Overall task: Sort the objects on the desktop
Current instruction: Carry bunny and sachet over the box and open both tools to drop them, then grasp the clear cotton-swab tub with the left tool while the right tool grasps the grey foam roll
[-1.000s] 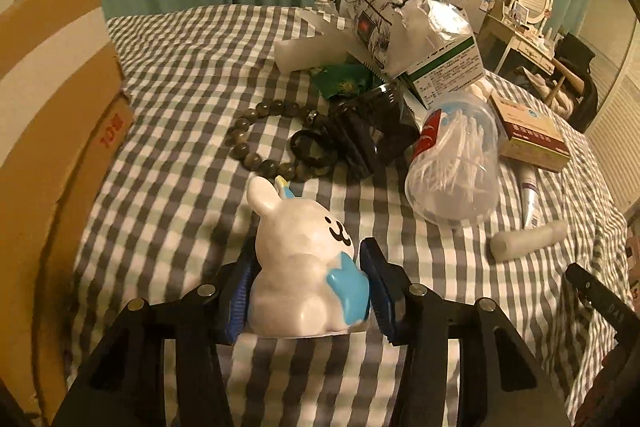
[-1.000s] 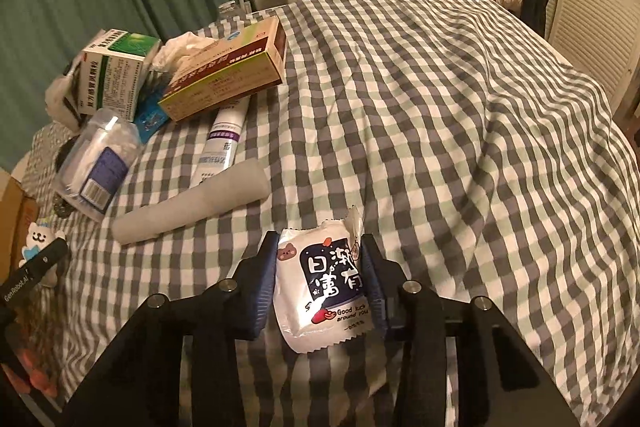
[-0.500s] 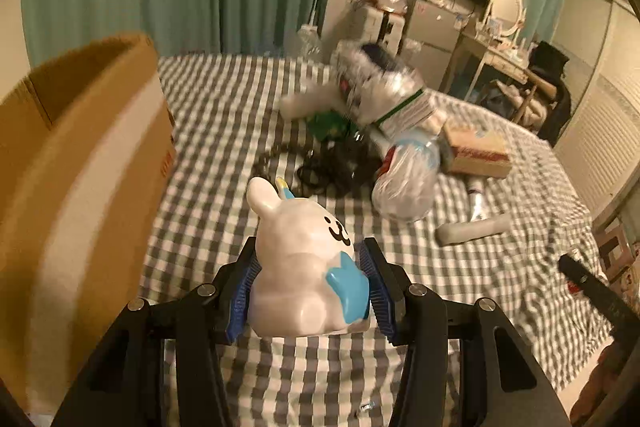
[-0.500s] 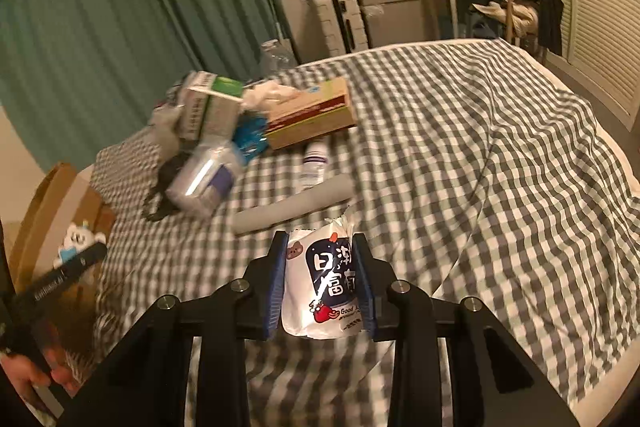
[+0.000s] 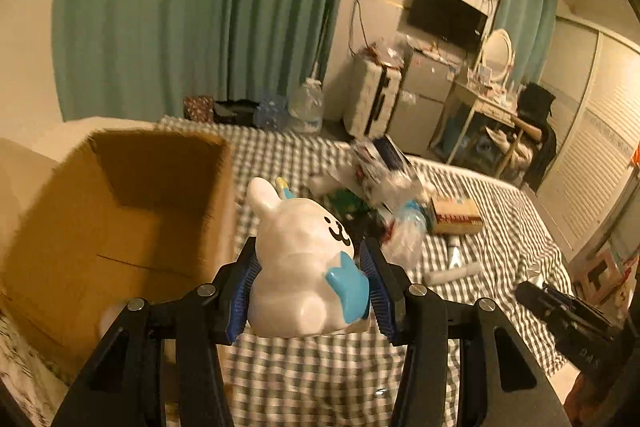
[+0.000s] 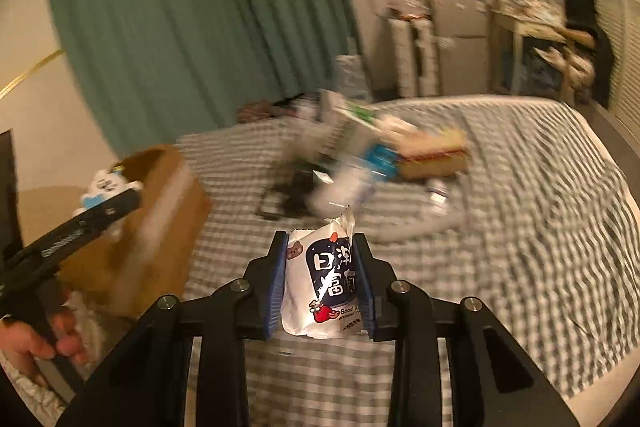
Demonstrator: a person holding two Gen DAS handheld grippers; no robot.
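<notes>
My left gripper (image 5: 310, 267) is shut on a white bunny figurine (image 5: 304, 263) with a blue bow, held high in the air beside the open cardboard box (image 5: 116, 211). The figurine (image 6: 102, 187) and box (image 6: 152, 211) also show at the left of the right wrist view. My right gripper (image 6: 322, 263) is shut on a white and navy snack packet (image 6: 324, 287), lifted above the checked bed cover (image 6: 520, 247).
A pile of medicine boxes, a tube, a bottle and dark items (image 5: 392, 203) lies mid-bed, blurred in the right wrist view (image 6: 372, 155). Green curtains (image 5: 192, 19), a suitcase, a fridge and a desk stand behind. The right gripper shows at lower right (image 5: 568, 315).
Both grippers have risen well above the bed with their objects. The left one has swung toward the cardboard box, whose open inside now shows. The right view has turned left.
</notes>
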